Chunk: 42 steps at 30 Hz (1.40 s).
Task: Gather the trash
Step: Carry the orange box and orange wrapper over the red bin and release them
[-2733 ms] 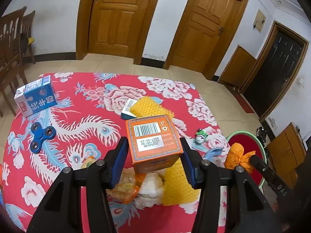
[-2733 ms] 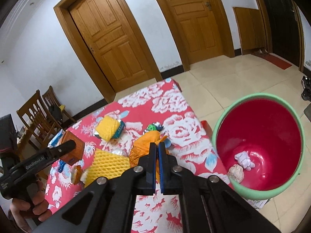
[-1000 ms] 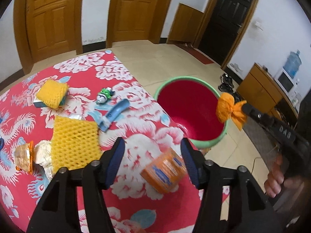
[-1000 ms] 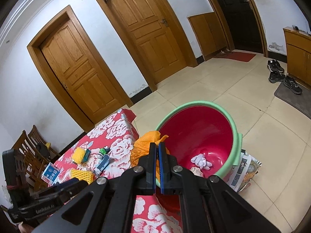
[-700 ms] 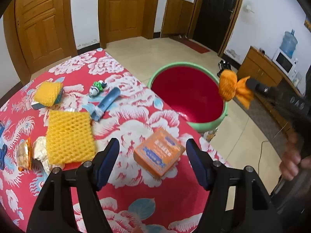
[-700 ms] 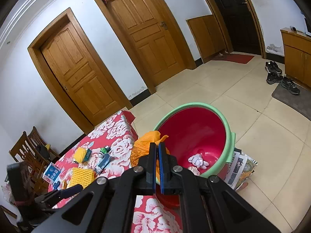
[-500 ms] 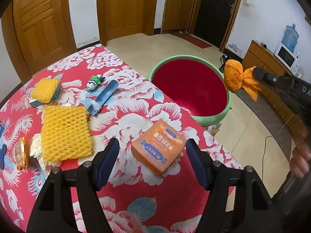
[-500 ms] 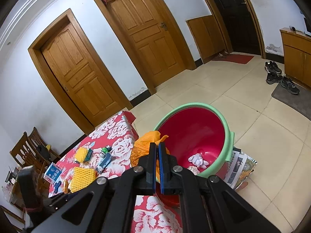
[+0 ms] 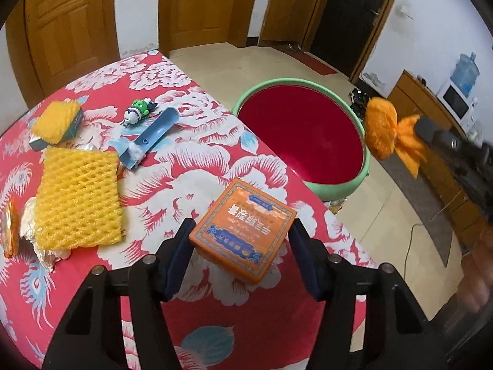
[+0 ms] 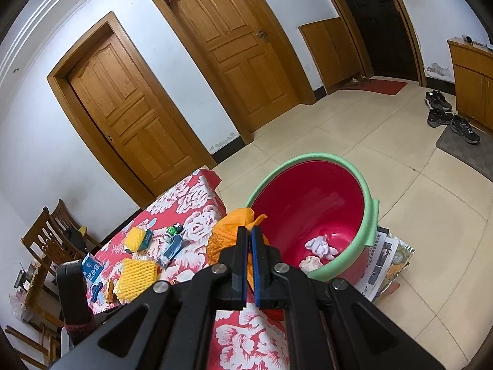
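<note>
Nearest the lens, the left tool (image 9: pixel 242 242) is straddling an orange box (image 9: pixel 243 231) that is lying on the red floral table (image 9: pixel 197 169) near its corner. Its jaws have just been narrowing around the carton — whether the blue pads are pressing the box's sides yet cannot be told from this angle. The right tool (image 10: pixel 248 257) is clamped tight on a crumpled orange net bag (image 10: pixel 228 231), which is hanging in the air beside the bin's rim rather than over its middle.

Farther along the table, a yellow foam net (image 9: pixel 78 197) is lying flat with foil wrappers at its edge, while a blue scoop (image 9: pixel 151 137), a small green toy (image 9: pixel 140 112) and a second foam-wrapped box (image 9: pixel 57 120) are waiting beyond. On the floor past the table corner, the red bin (image 10: pixel 371 225) with its green rim is already holding two pale scraps.

The step in hand appears to be gripping the box while the bag is being carried to the bin. Next, the right tool would need to reach over the opening and let go — and the left to close firmly, lift and follow.
</note>
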Each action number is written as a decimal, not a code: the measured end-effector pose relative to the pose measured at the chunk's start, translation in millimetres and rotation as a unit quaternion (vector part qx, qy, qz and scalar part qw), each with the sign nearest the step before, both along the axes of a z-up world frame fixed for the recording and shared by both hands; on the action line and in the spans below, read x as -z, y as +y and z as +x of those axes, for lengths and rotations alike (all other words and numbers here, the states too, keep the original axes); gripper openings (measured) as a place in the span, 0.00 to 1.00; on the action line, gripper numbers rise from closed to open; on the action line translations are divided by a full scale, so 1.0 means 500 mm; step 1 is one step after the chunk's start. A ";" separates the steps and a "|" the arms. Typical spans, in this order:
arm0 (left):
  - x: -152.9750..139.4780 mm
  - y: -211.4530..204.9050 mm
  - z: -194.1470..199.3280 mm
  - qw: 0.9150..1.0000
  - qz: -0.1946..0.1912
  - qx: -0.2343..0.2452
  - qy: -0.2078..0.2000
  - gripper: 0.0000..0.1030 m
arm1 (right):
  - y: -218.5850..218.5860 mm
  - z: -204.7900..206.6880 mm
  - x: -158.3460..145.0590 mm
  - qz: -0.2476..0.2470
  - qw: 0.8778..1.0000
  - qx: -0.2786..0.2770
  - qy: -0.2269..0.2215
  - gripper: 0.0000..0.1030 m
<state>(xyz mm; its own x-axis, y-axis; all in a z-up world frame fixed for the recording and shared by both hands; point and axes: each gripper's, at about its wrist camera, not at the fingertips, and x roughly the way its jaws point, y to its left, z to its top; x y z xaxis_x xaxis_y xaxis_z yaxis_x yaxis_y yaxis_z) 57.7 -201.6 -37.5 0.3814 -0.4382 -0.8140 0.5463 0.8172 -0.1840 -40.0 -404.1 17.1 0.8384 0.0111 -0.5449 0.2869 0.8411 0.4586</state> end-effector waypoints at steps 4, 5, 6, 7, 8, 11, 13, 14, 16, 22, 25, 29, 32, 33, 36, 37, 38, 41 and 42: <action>-0.026 -0.006 0.010 1.000 -0.009 -0.006 -0.015 0.60 | -0.009 -0.004 0.002 0.008 1.000 0.006 -0.003 0.04; -0.032 -0.011 0.013 1.000 -0.008 -0.007 -0.019 0.60 | -0.012 -0.005 0.003 0.009 1.000 0.008 -0.004 0.04; -0.037 -0.016 0.017 1.000 -0.008 -0.007 -0.021 0.60 | -0.014 -0.005 0.005 0.009 1.000 0.009 -0.003 0.04; -0.041 -0.021 0.022 1.000 -0.008 -0.007 -0.022 0.60 | -0.017 -0.005 0.006 0.010 1.000 0.012 -0.003 0.04; -0.045 -0.027 0.026 1.000 -0.008 -0.006 -0.025 0.60 | -0.020 -0.005 0.008 0.011 1.000 0.014 -0.003 0.04; -0.054 -0.050 0.039 0.999 -0.010 -0.002 -0.033 0.60 | -0.032 -0.003 0.016 0.014 1.000 0.020 0.001 0.04; -0.055 -0.065 0.048 0.999 -0.011 0.002 -0.035 0.60 | -0.038 -0.001 0.022 0.013 1.000 0.025 0.005 0.04; -0.054 -0.078 0.055 0.999 -0.010 0.005 -0.036 0.60 | -0.042 0.001 0.026 0.012 1.000 0.028 0.007 0.04; -0.052 -0.096 0.064 0.999 -0.010 0.010 -0.036 0.60 | -0.047 0.005 0.029 0.010 0.999 0.032 0.010 0.04; -0.030 -0.159 0.092 0.999 -0.001 0.029 -0.034 0.60 | -0.076 0.029 0.054 0.006 0.999 0.043 0.025 0.05; -0.016 -0.187 0.108 0.999 0.002 0.038 -0.030 0.60 | -0.095 0.043 0.074 0.011 0.998 0.049 0.037 0.05; 0.003 -0.215 0.125 0.999 0.009 0.046 -0.026 0.60 | -0.114 0.059 0.099 0.018 0.997 0.051 0.049 0.06; 0.010 -0.232 0.133 0.998 0.018 0.050 -0.037 0.60 | -0.127 0.074 0.116 0.020 0.997 0.050 0.058 0.07; 0.012 -0.235 0.137 0.998 0.019 0.051 -0.036 0.60 | -0.130 0.077 0.119 0.021 0.997 0.049 0.059 0.07; 0.018 -0.239 0.146 0.998 0.018 0.049 -0.033 0.60 | -0.140 0.090 0.132 0.027 0.996 0.048 0.064 0.07; 0.018 -0.241 0.148 0.998 0.018 0.049 -0.032 0.61 | -0.142 0.093 0.134 0.028 0.996 0.047 0.065 0.07; 0.018 -0.241 0.149 0.998 0.015 0.049 -0.030 0.61 | -0.145 0.095 0.137 0.031 0.996 0.047 0.066 0.07; 0.015 -0.239 0.155 0.999 0.008 0.046 -0.028 0.63 | -0.148 0.097 0.138 0.033 0.996 0.046 0.067 0.09; 0.014 -0.237 0.156 0.999 0.006 0.044 -0.028 0.63 | -0.149 0.097 0.137 0.034 0.996 0.045 0.065 0.14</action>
